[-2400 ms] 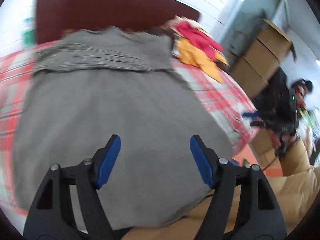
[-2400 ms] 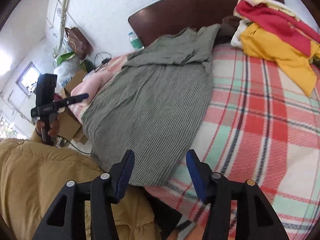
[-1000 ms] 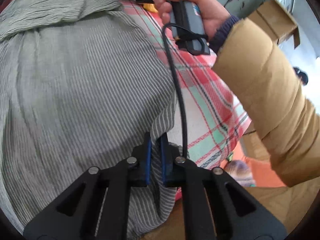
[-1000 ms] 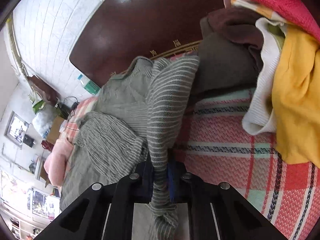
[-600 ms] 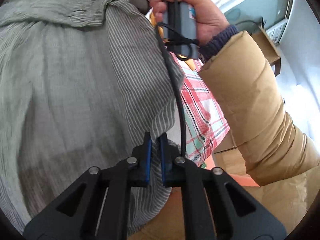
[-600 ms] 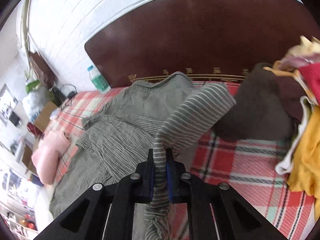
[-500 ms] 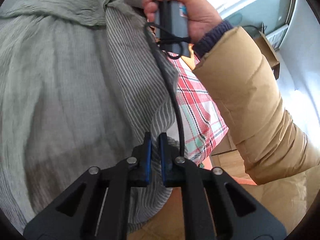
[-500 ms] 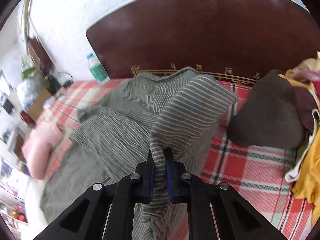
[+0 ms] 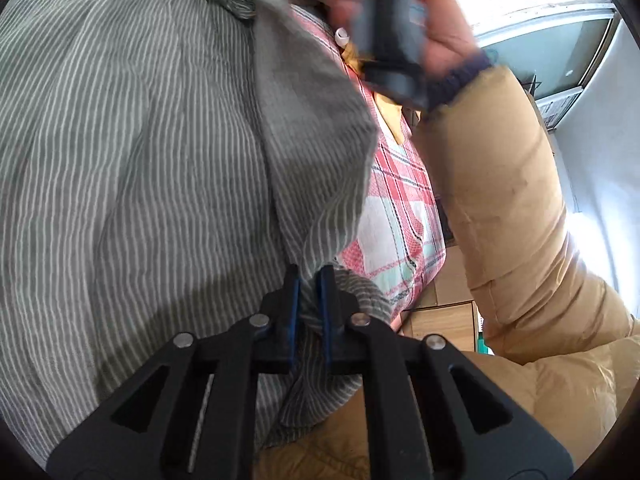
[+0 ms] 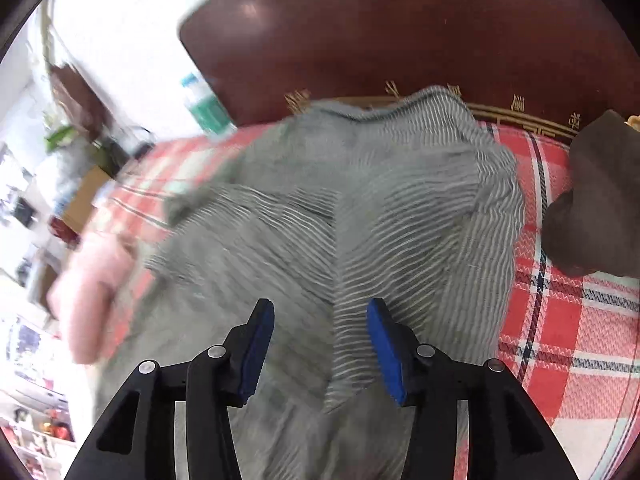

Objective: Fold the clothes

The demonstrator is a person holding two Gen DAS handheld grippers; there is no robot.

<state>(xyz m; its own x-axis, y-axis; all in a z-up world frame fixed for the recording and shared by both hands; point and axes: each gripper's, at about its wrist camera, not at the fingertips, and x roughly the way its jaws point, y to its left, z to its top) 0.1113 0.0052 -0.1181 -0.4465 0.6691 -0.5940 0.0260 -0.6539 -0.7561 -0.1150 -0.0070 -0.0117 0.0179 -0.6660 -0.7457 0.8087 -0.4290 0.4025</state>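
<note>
While spread over the bed: the grey striped garment (image 9: 132,128) lies on the plaid bedspread (image 10: 568,320), its right side folded in over the middle.
Left gripper (image 9: 309,300): fingers clamped on a bunched hem corner of the garment at the near edge of the bed.
Right gripper (image 10: 320,344): fingers have just been opening and stand apart above the folded layer; a fold edge of the cloth lies between them, neither pad pressing on it.
Right hand (image 9: 404,12): blurred, wrapped round its gripper's handle, tan padded sleeve (image 9: 508,200) behind it.
Headboard (image 10: 400,28): dark wood, just beyond the garment's top.
Brown cloth (image 10: 596,196): heaped right of the garment.
</note>
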